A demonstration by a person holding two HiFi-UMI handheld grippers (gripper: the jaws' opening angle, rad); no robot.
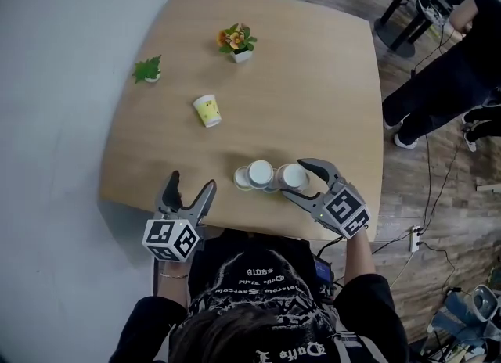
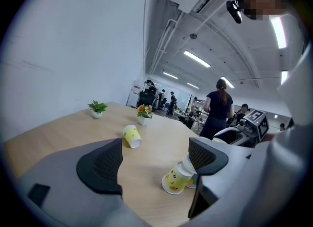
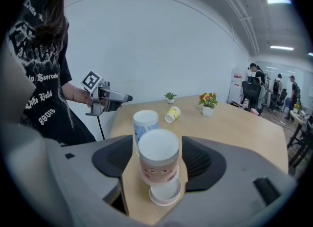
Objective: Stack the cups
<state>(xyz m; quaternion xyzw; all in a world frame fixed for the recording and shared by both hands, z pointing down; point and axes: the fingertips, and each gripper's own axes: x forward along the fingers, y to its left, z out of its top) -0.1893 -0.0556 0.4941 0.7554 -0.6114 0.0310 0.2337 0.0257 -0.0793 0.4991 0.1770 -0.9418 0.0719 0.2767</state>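
Upside-down paper cups cluster near the table's front edge: a white-bottomed cup (image 1: 293, 175), a blue-patterned cup (image 1: 261, 174) beside it, and a yellow-patterned cup (image 1: 242, 181) at the left. My right gripper (image 1: 293, 178) straddles the first cup (image 3: 159, 165), which sits over another cup's rim (image 3: 165, 194); the pads stand just off its sides, so it is open. The blue cup (image 3: 145, 123) stands right behind. One more yellow-patterned cup (image 1: 207, 110) lies on its side mid-table. My left gripper (image 1: 192, 181) hangs open and empty at the front edge, left of the cluster (image 2: 176, 177).
A flower pot (image 1: 237, 41) and a small green plant (image 1: 147, 70) stand at the table's far side. A person in dark clothes (image 1: 446, 80) stands to the right of the table (image 1: 329, 80). Cables and a power strip (image 1: 413, 238) lie on the floor.
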